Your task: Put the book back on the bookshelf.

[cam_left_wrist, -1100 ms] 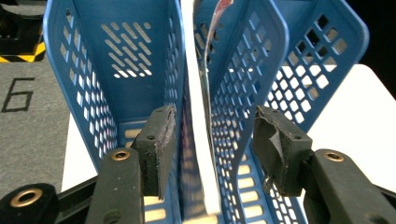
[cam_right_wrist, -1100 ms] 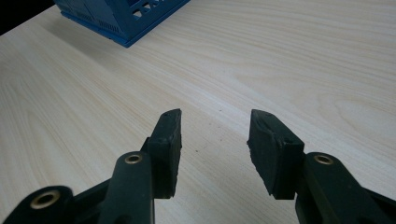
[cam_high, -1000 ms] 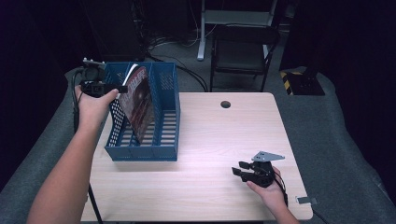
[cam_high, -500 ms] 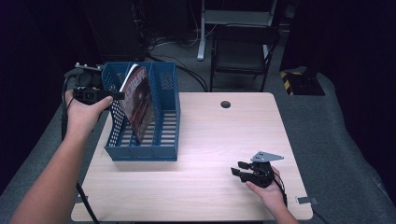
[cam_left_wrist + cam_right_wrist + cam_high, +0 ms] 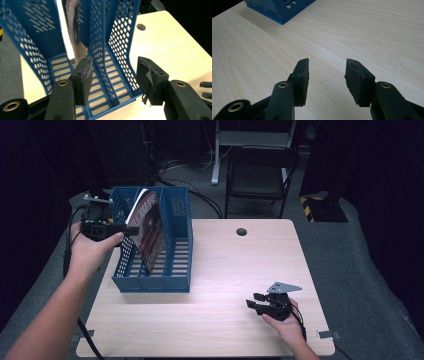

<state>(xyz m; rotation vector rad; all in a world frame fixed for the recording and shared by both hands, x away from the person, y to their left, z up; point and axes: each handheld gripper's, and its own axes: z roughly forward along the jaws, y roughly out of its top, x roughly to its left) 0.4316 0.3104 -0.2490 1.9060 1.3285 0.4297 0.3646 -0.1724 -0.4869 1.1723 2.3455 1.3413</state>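
Magazine [image 5: 148,231] stands on edge in the left compartment of the blue file rack [image 5: 176,285], leaning a little, and the rack sits at the desk's [image 5: 220,330] left edge near the far corner. I judge the placing step done: my left gripper [image 5: 113,77] has its claw at a middling gape with nothing between the pads, and from above it hangs just off the rack's left wall, beyond the desk's left edge. Its own camera looks along the jaws into the rack, the magazine's white edge ahead and well clear of the fingertips [image 5: 83,75].

Next move, as I read it, is to pull that hand fully clear without brushing the rack wall or tipping the magazine, then bring it to rest over the desk.

My left forearm reaches in from the near left corner, wrist level, claw pointing across toward the rack. My right gripper [image 5: 256,303] sits low by the near right corner, hand resting on the desk, grey plate up, claw likewise half wide and empty, aimed across bare wood toward the rack's near corner.
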